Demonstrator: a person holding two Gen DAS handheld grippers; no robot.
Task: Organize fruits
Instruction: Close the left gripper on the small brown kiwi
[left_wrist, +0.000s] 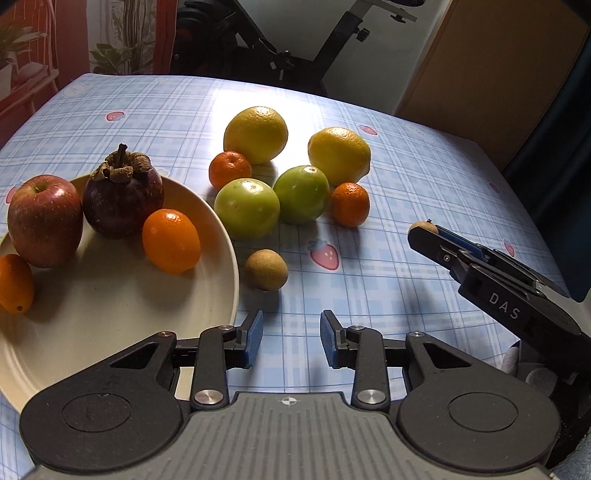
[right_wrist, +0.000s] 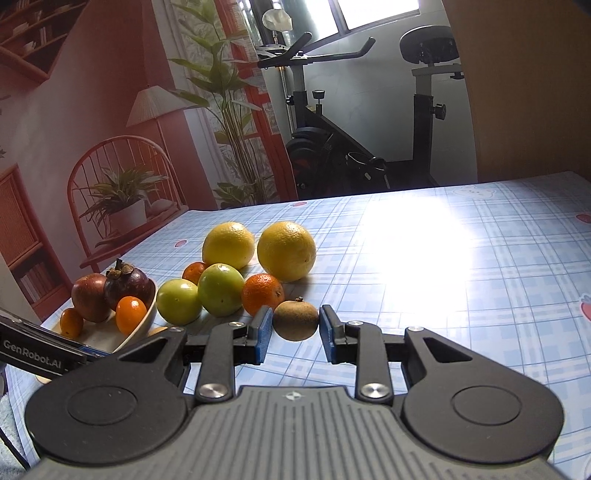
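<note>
Fingers (right_wrist: 264, 334) of right gripper (right_wrist: 295, 334) clamping brown fruit (right_wrist: 295, 320), stem seemingly upward

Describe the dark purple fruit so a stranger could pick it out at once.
Find the cream plate at the left of the blue checked tablecloth. At its far side, between the red apple and an orange kumquat, sits the dark purple fruit. It alone has a dry brown leafy cap and stem.

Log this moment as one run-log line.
left tool: open, empty | right tool: shut on small brown fruit | plate: four fruits on it | second brown fruit: on table beside plate
</note>
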